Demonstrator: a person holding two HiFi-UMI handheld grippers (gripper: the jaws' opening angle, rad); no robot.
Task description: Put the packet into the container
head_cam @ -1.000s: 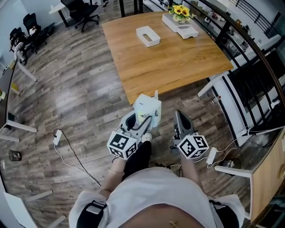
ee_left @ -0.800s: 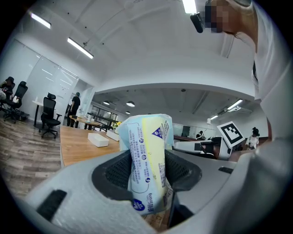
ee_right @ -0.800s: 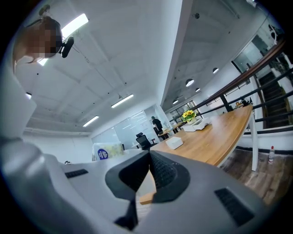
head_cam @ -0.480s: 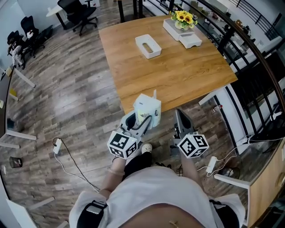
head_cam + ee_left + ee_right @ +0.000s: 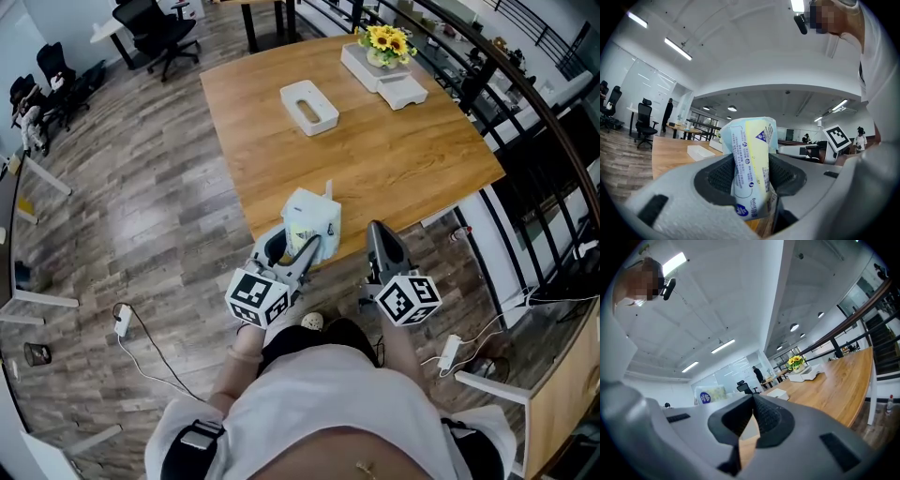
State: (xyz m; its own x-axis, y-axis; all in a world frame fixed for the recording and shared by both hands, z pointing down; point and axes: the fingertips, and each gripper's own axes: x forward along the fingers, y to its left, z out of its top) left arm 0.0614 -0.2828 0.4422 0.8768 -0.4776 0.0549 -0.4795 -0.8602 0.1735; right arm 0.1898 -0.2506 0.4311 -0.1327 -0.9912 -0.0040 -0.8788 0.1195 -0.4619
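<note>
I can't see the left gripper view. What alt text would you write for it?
A pale blue and yellow packet stands upright, clamped between the two grey jaws of the left tongs. Behind it is a wooden table with a white container lying on it.

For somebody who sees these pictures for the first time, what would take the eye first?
First the pale blue and yellow packet, clamped upright between the jaws of the left gripper, close in front of the person. Beside it the right gripper is shut and empty. Ahead lies the wooden table, with a white container on its left half and sunflowers near its far edge.
</note>
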